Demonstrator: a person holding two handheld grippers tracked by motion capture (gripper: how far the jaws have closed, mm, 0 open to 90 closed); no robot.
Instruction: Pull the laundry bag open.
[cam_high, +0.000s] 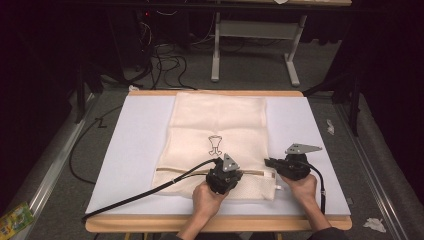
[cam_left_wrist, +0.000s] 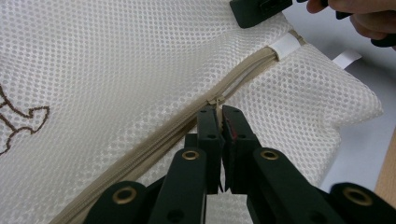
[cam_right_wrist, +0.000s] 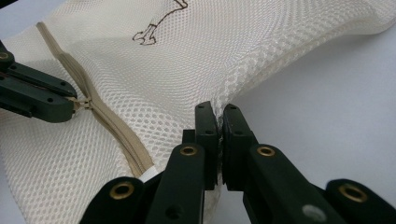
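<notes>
A cream mesh laundry bag (cam_high: 217, 135) lies flat on the white board, with a beige zipper (cam_high: 190, 171) running across near its front end. My left gripper (cam_left_wrist: 219, 109) is shut on the zipper pull (cam_left_wrist: 216, 101), partway along the zipper. My right gripper (cam_right_wrist: 218, 114) is shut on the bag's right edge (cam_right_wrist: 233, 81), pinching the mesh just beside the zipper's end. In the high view the left gripper (cam_high: 240, 175) sits over the zipper and the right gripper (cam_high: 268, 162) at the bag's right side. A small brown outline drawing (cam_high: 215, 144) marks the bag's middle.
The white board (cam_high: 135, 150) rests on a wooden table (cam_high: 150, 223) whose front edge is close to the hands. The left gripper's black cable (cam_high: 145, 192) trails to the front left. Beyond the table stand a grey desk frame (cam_high: 255, 45) and loose cables (cam_high: 165, 65) on the floor.
</notes>
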